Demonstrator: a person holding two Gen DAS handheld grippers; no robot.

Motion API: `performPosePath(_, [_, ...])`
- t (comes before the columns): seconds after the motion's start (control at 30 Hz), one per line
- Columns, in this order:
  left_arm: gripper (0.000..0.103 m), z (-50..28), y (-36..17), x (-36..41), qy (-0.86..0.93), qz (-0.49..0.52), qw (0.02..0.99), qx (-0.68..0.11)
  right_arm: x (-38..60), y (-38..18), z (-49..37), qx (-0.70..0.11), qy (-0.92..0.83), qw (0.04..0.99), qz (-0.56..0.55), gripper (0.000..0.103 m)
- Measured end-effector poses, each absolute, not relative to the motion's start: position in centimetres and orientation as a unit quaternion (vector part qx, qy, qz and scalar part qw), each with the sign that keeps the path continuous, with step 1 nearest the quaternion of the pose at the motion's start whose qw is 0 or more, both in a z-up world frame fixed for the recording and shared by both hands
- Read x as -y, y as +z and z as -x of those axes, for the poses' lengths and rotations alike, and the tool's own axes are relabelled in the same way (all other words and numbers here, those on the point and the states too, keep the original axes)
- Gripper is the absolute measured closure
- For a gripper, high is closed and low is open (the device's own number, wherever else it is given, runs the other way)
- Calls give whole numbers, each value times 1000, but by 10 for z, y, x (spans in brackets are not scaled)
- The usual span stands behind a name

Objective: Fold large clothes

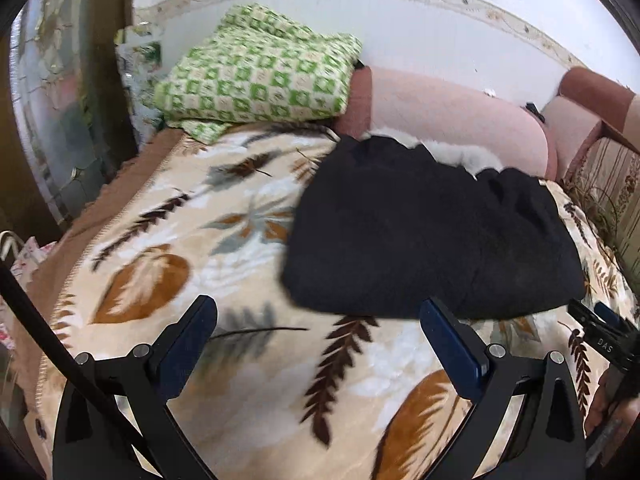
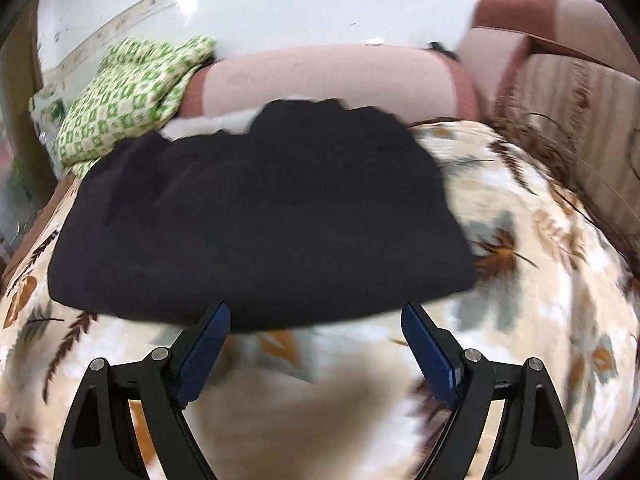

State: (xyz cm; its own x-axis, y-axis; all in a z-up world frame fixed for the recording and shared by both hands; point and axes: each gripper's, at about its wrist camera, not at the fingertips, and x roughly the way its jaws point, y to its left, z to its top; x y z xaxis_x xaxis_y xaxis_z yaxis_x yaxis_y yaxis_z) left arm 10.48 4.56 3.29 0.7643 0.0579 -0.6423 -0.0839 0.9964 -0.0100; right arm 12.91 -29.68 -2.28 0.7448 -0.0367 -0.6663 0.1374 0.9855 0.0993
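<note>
The left tongs (image 1: 318, 320) stand wide apart with nothing between them, above the leaf-print blanket (image 1: 224, 216) on the bed. The right tongs (image 2: 316, 318) are likewise spread and empty, their tips just at the near edge of the black garment (image 2: 260, 216). That garment lies in a compact dark bundle mid-bed, with a pale furry trim (image 1: 452, 156) showing at its far side, near the pink bolster (image 1: 452, 108) and the green checked cloth (image 1: 256, 76). The fold looks well along, perhaps between folds. Next, likely a grip on the near hem or a corner; both tongs must reach the fabric edge first.
</note>
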Motion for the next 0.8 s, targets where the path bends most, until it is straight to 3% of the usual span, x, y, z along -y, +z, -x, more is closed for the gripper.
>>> performPosePath(0.37, [1,-81,100,-100,111,26,949,-293,355,-29,-97,-345,-65,927,-130,13])
performPosePath(0.53, [1,-87,79,-98,104,47,943,-311,355,-26,-99,-331,-86,930,-133,13])
performPosePath(0.8, [1,-97,19,-39,86,-2,939,-333,326,-31,-108,-337,-76,932,-107,13])
